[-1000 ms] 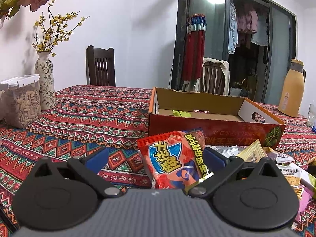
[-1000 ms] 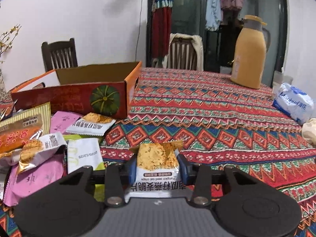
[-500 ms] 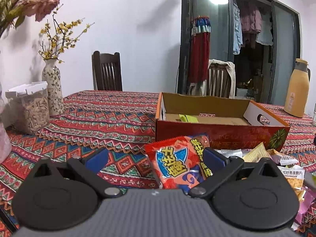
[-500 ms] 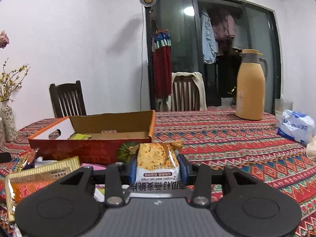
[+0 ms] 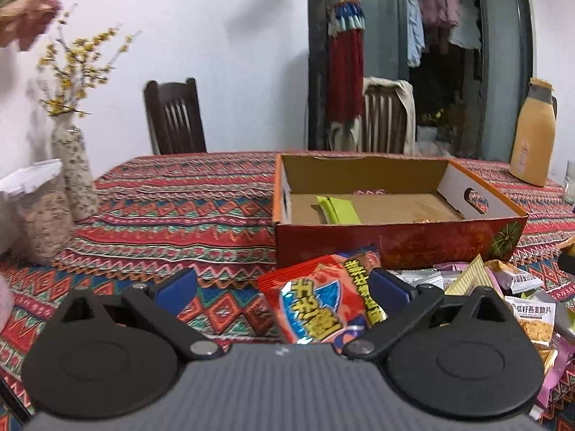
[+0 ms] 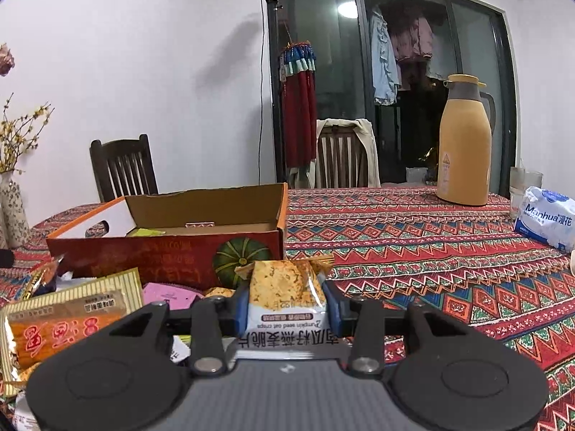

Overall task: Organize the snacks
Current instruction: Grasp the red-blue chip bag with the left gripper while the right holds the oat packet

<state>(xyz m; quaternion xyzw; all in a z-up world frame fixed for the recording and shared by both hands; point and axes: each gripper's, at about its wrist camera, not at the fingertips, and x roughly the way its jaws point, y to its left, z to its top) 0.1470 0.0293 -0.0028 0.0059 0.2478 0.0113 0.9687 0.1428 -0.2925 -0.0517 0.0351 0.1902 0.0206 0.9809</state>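
Observation:
My left gripper (image 5: 282, 287) stands wide open. A red chip packet (image 5: 323, 305) sits between its jaws, leaning on the right finger (image 5: 388, 287); the left finger (image 5: 176, 287) is well apart from it. My right gripper (image 6: 285, 301) is shut on an oat crisp packet (image 6: 284, 283), held off the table in front of the red cardboard box (image 6: 143, 255). The open box (image 5: 395, 240) stands just beyond both grippers, with a green packet (image 5: 339, 210) on its floor. A loose snack pile (image 5: 532, 316) lies to the right of the left gripper, including a golden packet (image 6: 64, 319).
A patterned cloth covers the table (image 6: 431, 251). A yellow thermos (image 6: 463, 151), a glass (image 6: 523, 186) and a tissue pack (image 6: 546, 215) stand at the far right. A flower vase (image 5: 73, 172) and a lidded jar (image 5: 36, 212) stand on the left. Chairs (image 5: 174, 118) line the far side.
The right gripper has lifted the oat crisp packet off the table and now points more level, toward the box. The left gripper has risen a little, so more of the box floor shows.

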